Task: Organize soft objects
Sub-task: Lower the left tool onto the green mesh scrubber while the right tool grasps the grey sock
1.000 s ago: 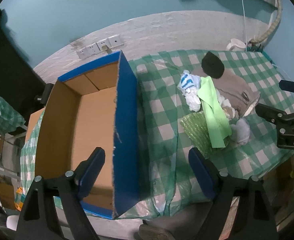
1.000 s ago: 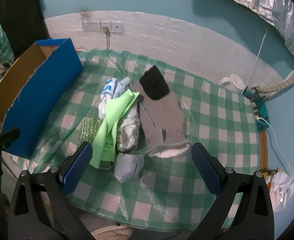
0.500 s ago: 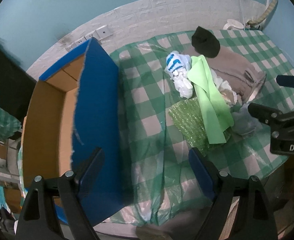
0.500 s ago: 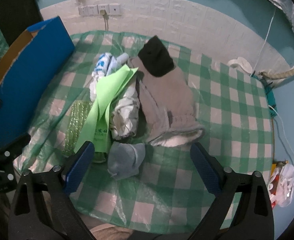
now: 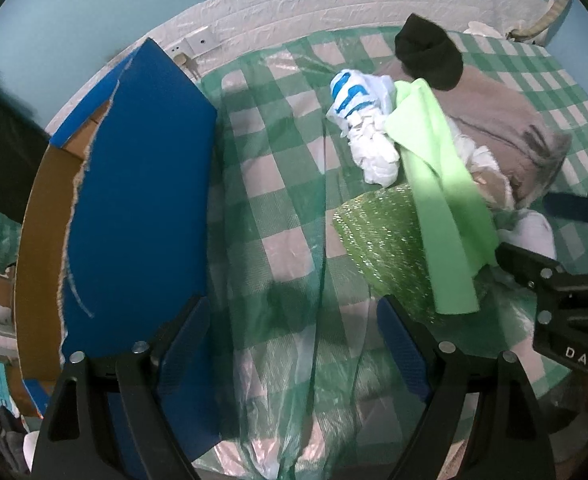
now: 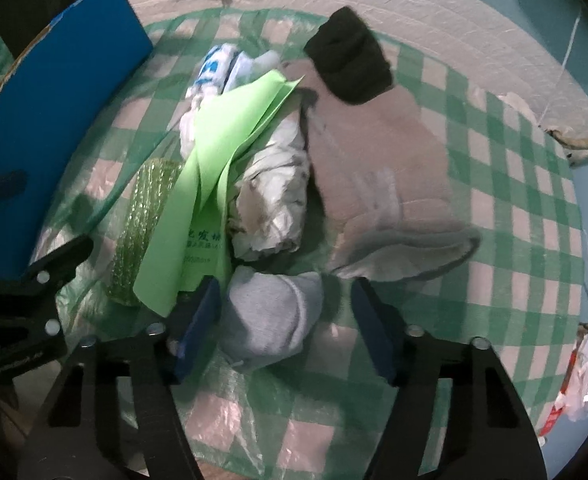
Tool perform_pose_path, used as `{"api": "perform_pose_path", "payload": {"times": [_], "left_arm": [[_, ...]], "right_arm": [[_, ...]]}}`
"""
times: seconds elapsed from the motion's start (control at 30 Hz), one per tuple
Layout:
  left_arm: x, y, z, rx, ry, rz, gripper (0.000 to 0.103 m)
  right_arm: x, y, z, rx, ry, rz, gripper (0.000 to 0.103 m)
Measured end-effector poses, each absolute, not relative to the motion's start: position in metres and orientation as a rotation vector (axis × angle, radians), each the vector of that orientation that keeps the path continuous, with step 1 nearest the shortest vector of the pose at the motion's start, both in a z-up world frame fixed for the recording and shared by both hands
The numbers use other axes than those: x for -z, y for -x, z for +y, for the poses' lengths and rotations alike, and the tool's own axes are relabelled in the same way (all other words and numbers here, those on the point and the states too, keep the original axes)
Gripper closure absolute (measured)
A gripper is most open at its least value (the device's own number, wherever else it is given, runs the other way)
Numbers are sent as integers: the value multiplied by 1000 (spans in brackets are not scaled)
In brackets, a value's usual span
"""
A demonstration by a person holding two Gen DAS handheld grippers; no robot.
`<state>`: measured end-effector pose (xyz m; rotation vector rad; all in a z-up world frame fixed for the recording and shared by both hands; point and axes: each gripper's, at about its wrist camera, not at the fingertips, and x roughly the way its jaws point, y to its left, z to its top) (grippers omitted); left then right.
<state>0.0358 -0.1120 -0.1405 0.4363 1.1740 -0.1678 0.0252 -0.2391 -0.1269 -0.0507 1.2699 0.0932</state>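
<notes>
Both grippers point steeply down at a counter (image 6: 494,184) covered with a green-and-white checked cloth under clear plastic film.

The right gripper (image 6: 283,326) is low over the near edge of a heap of soft things. Its blue-padded fingers (image 6: 197,328) have just been closing and now stand half-spread, with a small pale grey sock (image 6: 271,320) bundled between them. The left pad is just beside the sock's edge, perhaps touching; the right pad stands clear of it, so the sock is bracketed, not squeezed. Just beyond the fingertips lies a crumpled white bag (image 6: 273,196), and to the right of that a long grey-brown garment (image 6: 378,152) with a black sock (image 6: 350,66) on its far end. Beyond the left finger, a lime-green sheet (image 6: 213,168) drapes over a roll of green bubble wrap (image 6: 145,216), with a white-and-blue cloth (image 6: 213,68) at the far end.

The left gripper (image 5: 291,330) has its fingers (image 5: 183,336) spread wide with nothing between them but bare cloth. The blue wall of a cardboard box (image 5: 141,184) rises just behind its left finger; the bubble wrap (image 5: 382,248) lies just beyond its right finger, and the rest of the heap is further off to the right.
</notes>
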Motion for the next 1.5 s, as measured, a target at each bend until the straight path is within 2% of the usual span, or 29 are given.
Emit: {"api": "perform_pose_path", "payload": {"times": [0.03,0.1,0.17,0.37,0.6,0.97,1.27,1.5], "left_arm": [[143,-38,-112,165,-433,1181,21],[147,-43,-111,167,-414,1202,24],[150,-49,-110,173,-393,1211,24],[156,-63,-113,182,-369,1225,24],[167,-74,-121,196,-352,1250,24],[182,-86,-142,248,-358,1271,24],[189,-69,-157,293,-407,1264,23],[185,-70,-138,276,-406,1297,23]], "right_arm": [[130,-26,-238,-101,53,1276,50],[136,-26,-236,-120,51,1290,55],[139,-27,-236,-126,45,1300,64],[131,-25,-250,-109,16,1293,67],[125,-18,-275,-82,-6,1321,66],[128,-22,-292,-44,-31,1335,47],[121,-18,-296,-40,-39,1320,44],[119,-12,-297,-26,-18,1319,43]]}}
